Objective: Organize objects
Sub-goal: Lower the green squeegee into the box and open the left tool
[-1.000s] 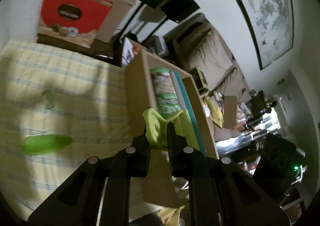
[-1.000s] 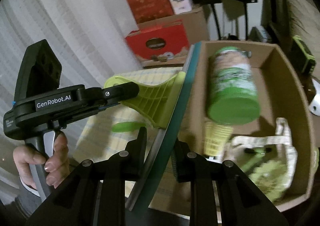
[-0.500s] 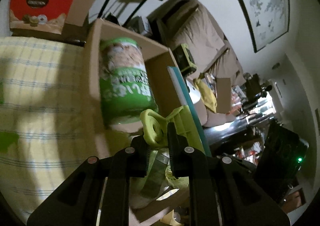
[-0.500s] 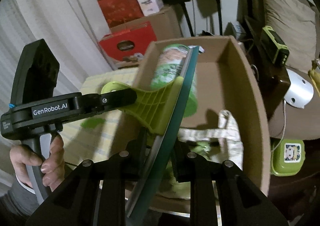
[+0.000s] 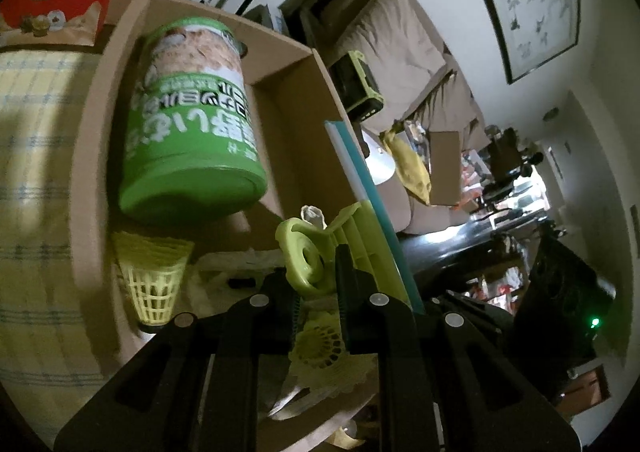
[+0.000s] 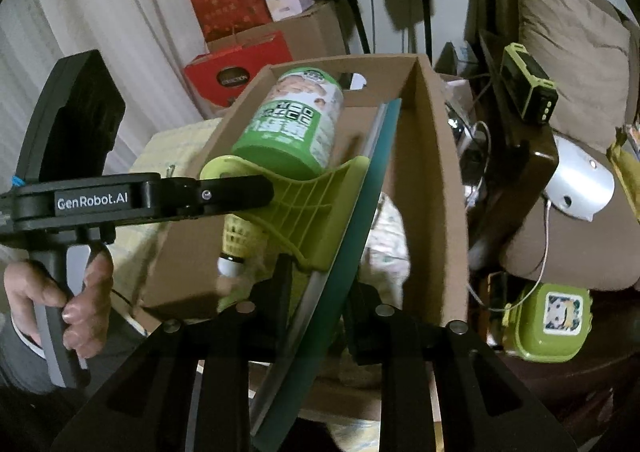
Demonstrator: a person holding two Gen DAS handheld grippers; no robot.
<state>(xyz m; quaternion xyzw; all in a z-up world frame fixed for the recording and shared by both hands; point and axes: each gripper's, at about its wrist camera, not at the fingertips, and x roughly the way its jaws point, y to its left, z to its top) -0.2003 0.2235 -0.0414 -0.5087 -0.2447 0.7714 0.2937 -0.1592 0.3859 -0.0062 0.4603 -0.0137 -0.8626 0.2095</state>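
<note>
Both grippers hold one squeegee over an open cardboard box (image 6: 436, 188). My left gripper (image 5: 320, 276) is shut on its lime-green handle (image 5: 304, 252); that handle also shows in the right wrist view (image 6: 304, 204). My right gripper (image 6: 320, 292) is shut on its teal blade (image 6: 352, 220), which runs along the box's right wall and also shows in the left wrist view (image 5: 372, 208). In the box lie a green canister (image 5: 188, 124), a yellow shuttlecock (image 5: 154, 284) and a pale cloth bag (image 6: 386, 244).
The box rests on a yellow checked cloth (image 5: 36, 180). Red and brown cartons (image 6: 240, 36) stack behind it. A brown sofa (image 6: 568, 64), a dark side table (image 6: 516, 156) and a green lunch box (image 6: 548, 324) are to the right.
Both grippers carried the squeegee from beside the box to over it and lower into it. The box contents loom larger now. Grips are unchanged.
</note>
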